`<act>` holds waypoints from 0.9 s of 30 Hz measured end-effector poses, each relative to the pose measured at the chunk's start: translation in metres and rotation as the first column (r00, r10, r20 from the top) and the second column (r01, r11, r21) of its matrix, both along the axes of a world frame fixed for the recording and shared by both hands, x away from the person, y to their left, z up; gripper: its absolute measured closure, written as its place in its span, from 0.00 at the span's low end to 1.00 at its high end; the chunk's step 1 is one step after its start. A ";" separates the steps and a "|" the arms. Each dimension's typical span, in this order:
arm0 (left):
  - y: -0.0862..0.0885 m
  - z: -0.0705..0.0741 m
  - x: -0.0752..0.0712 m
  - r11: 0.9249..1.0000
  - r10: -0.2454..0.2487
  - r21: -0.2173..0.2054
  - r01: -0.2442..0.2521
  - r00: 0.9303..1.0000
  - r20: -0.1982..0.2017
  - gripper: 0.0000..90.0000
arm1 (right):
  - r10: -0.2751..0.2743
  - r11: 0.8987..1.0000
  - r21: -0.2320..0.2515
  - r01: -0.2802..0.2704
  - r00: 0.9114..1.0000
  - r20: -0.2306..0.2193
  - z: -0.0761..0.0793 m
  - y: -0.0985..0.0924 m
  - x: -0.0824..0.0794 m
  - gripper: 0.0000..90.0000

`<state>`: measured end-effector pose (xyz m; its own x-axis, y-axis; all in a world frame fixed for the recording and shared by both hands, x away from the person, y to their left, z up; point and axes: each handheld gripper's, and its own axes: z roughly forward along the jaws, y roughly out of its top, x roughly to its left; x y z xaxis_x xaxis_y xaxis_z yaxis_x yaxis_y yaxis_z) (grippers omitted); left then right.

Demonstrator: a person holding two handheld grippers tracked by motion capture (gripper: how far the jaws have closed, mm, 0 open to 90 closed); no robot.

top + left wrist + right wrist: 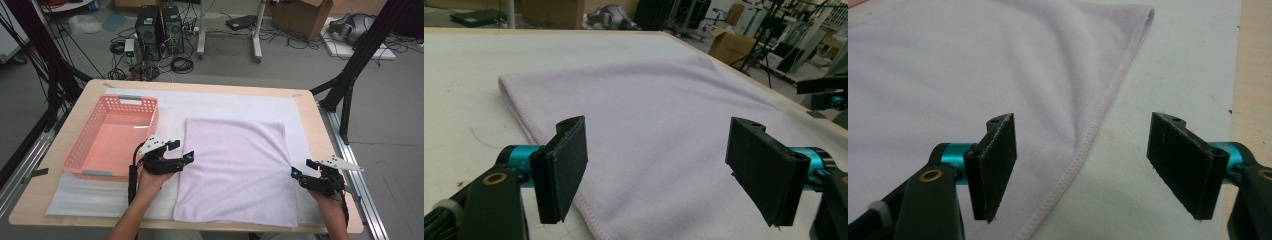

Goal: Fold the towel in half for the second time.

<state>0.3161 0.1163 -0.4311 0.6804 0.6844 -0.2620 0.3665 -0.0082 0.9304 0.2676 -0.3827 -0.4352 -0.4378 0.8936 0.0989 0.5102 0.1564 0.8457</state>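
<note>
Lilac towel (235,170) lies flat, folded, mid-worktop (310,107) on a white mat (220,102), w/ a pink basket (112,135) just left of it. Left claw (181,152) sits at the towel's left edge, jaws spread wide, nothing gripped; in the left gripper view the hem runs btwn its pads (566,167) w/o contact. Right claw (301,168) at the towel's right edge, also wide open & empty, hem btwn the jaws, pads (995,165) clear of the cloth.

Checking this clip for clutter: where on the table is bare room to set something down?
Free: the white mat strip between towel and table's far edge, and the patch in front of the pink basket. Crowded: towel's side edges, where left gripper and right gripper sit.
</note>
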 end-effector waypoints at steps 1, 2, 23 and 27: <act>-0.001 0.001 0.002 1.000 -0.001 -0.004 0.001 1.000 -0.003 0.30 | -0.004 1.000 0.008 0.004 1.000 -0.006 0.000 0.000 0.001 0.30; -0.001 0.002 0.004 1.000 -0.008 0.010 0.008 1.000 -0.015 0.31 | -0.001 1.000 0.009 0.001 1.000 -0.009 0.000 0.000 0.003 0.30; -0.027 0.013 0.091 0.991 0.080 0.112 -0.067 0.991 -0.109 0.37 | 0.002 1.000 -0.006 -0.002 0.997 -0.079 0.018 0.001 0.092 0.38; -0.027 -0.001 0.105 0.982 0.116 0.166 -0.090 0.981 -0.152 0.38 | -0.005 1.000 -0.024 0.003 0.995 -0.100 0.011 0.004 0.113 0.41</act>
